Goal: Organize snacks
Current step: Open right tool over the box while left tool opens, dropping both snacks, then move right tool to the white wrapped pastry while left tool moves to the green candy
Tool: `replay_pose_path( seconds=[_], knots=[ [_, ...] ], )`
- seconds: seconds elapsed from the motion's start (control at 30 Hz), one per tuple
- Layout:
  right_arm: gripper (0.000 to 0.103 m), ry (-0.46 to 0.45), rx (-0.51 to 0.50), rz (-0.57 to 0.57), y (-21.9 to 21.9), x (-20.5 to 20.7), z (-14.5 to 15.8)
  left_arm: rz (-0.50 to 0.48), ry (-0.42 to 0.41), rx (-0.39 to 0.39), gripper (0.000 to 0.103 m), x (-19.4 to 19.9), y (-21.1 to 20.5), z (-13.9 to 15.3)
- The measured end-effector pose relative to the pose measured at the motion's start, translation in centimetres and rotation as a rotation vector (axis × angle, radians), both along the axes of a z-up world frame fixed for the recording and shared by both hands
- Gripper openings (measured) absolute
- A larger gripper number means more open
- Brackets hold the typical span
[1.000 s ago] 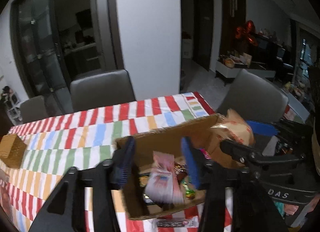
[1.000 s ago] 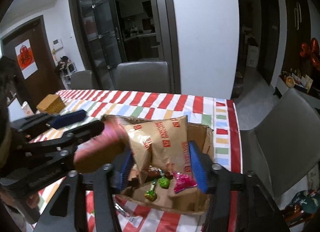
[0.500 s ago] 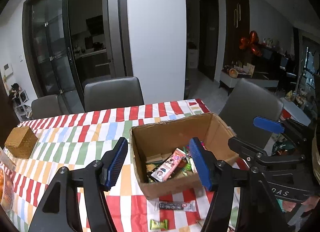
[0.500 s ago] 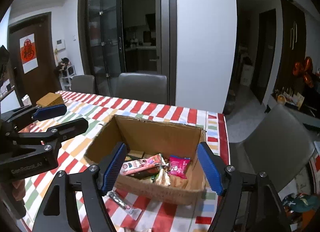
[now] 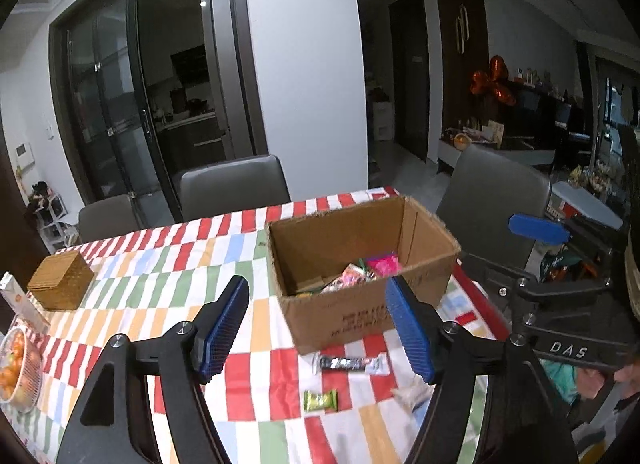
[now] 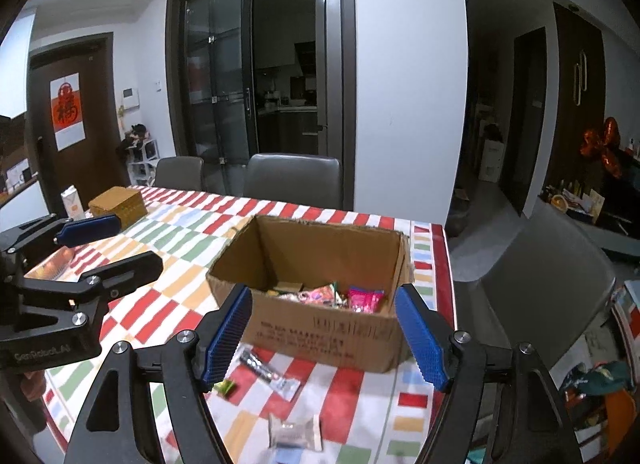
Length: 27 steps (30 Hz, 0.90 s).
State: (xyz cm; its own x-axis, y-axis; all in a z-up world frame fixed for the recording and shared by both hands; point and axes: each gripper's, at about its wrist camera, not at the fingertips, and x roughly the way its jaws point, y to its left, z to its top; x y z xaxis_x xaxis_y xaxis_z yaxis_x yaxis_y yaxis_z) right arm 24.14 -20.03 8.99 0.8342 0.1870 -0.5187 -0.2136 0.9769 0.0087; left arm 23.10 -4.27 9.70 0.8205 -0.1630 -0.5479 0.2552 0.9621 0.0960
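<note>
Both of your tongs are spread wide and carry nothing: the left tongs (image 5: 316,328) and the right tongs (image 6: 324,334) hang above the desk (image 5: 168,288) on the near side of the cardboard box (image 5: 360,264).

The risk, as I judge it, lies in the loose snacks just in front of the box. The dark snack bar (image 5: 348,363) lies flat almost against the box's front wall, so if you come in steep, one finger may catch the cardboard and shove the box toward the far edge of the striped cloth. The small green candy (image 5: 320,400) and the clear-wrapped packet (image 6: 295,433) sit nearer you than the bar; they are thin and slick-looking, so wide pads could slide over them or bunch the cloth instead of lifting.

The box stands open, with a jumble of wrappers on its floor, including a pink packet (image 6: 364,300) toward its right wall; the rest I cannot name. Left of the box sit a woven basket (image 5: 60,284), lid on, and a bowl of oranges (image 5: 16,368) nearer you.
</note>
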Motion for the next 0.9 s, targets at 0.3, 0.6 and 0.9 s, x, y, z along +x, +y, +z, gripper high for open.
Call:
replay_pose_path(
  seconds=[0.3, 0.6, 0.9],
  knots=[
    [0.076, 0.079, -0.006, 0.006, 1.0, -1.7, -3.5, 0.020, 0.068, 0.040, 0.071, -2.2, 0.9, -3.8],
    [0.076, 0.214, 0.003, 0.037, 2.0, -2.4, -8.1, 0.036, 0.182, 0.039, 0.071, -3.0, 1.9, -8.1],
    [0.076, 0.323, -0.028, 0.052, 3.0, -2.2, -12.3, 0.028, 0.293, 0.059, 0.071, -2.6, 2.4, -12.9]
  ],
)
